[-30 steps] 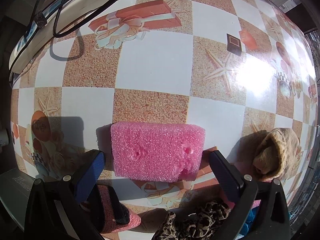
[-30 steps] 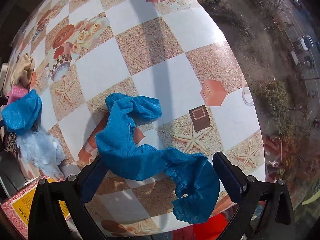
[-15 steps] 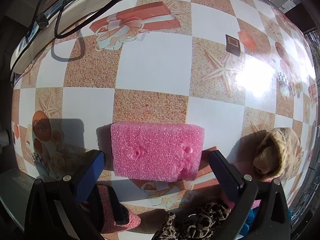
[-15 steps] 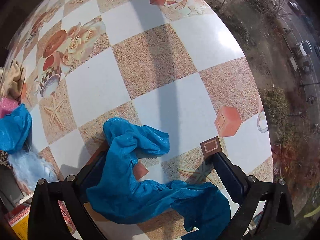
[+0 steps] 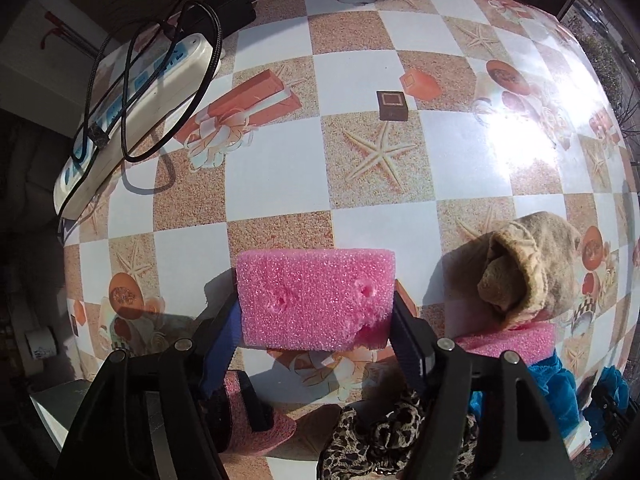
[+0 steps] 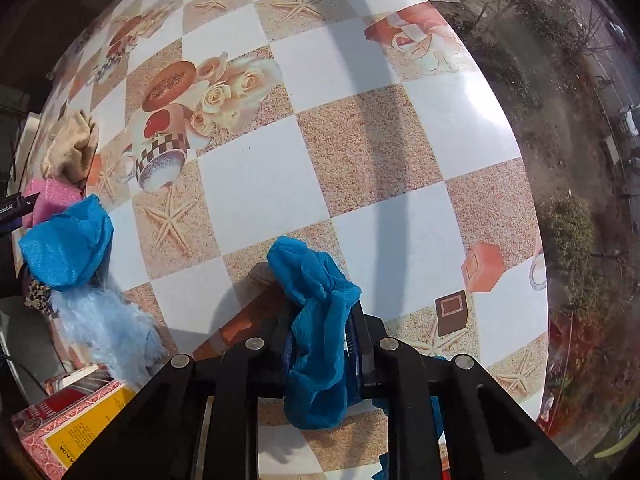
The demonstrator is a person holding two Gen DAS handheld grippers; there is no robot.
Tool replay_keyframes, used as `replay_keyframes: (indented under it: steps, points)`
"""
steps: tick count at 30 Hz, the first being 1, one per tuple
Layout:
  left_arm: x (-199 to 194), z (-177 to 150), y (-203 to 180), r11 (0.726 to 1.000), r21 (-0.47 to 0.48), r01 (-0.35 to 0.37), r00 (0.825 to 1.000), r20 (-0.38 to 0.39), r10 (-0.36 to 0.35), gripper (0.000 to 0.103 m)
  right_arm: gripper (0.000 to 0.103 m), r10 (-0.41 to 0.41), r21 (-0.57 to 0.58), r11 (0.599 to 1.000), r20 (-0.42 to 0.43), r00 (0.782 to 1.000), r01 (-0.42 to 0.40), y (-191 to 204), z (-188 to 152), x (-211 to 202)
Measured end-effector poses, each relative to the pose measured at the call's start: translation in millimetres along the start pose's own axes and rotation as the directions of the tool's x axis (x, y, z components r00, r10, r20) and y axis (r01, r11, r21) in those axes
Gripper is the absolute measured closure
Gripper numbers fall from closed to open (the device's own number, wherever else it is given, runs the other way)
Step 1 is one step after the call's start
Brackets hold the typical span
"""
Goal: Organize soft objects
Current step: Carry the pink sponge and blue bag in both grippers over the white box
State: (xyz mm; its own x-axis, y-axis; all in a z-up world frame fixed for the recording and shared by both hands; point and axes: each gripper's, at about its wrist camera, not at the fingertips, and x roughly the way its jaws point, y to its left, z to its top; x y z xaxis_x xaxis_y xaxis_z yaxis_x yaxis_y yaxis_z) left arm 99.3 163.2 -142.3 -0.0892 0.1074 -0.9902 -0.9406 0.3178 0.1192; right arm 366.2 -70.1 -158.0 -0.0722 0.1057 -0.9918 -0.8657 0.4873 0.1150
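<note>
Left claw (image 5: 316, 332): jaws closing on the pink sponge (image 5: 314, 300), pads at both short ends; it looks raised just off the desk (image 5: 272, 184).
Right claw (image 6: 322, 344): jaws closing, nearly shut, pinching a bunch of blue mesh cloth (image 6: 316, 320); the rest hangs loose below.
Slip risk: sponge may bulge and twist out if the squeeze lands off-centre.
Drag risk: hanging cloth tail could catch on the desk or the claw frame.
Pile nearby: leopard fabric (image 5: 372, 440), a second pink sponge (image 5: 516, 340) and beige cloth (image 5: 528, 264) crowd the left claw's near right.
Open room: checkered middle is bare.
Edges: power strip (image 5: 136, 116) with cables at far left; desk rim close on the right claw's right.
</note>
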Motion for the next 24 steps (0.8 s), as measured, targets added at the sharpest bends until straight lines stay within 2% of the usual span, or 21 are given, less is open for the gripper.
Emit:
replay_keyframes:
  steps: [6, 13, 24]
  points:
    - [-44, -19, 5, 1.000, 0.026, 0.012, 0.997, 0.078, -0.014, 0.030, 0.080, 0.076, -0.045, 0.996, 0.054, 0.996, -0.074, 27, 10, -34]
    - [-84, -55, 19, 0.998, 0.016, 0.054, 0.992, 0.117, -0.056, 0.030, 0.080, 0.146, -0.135, 0.982, 0.094, 0.985, -0.133, 73, 10, -64]
    - [-127, -130, 26, 0.993, 0.086, 0.076, 0.984, 0.155, -0.089, 0.030, 0.080, 0.205, -0.243, 0.955, 0.119, 0.972, -0.172, 128, -27, -110]
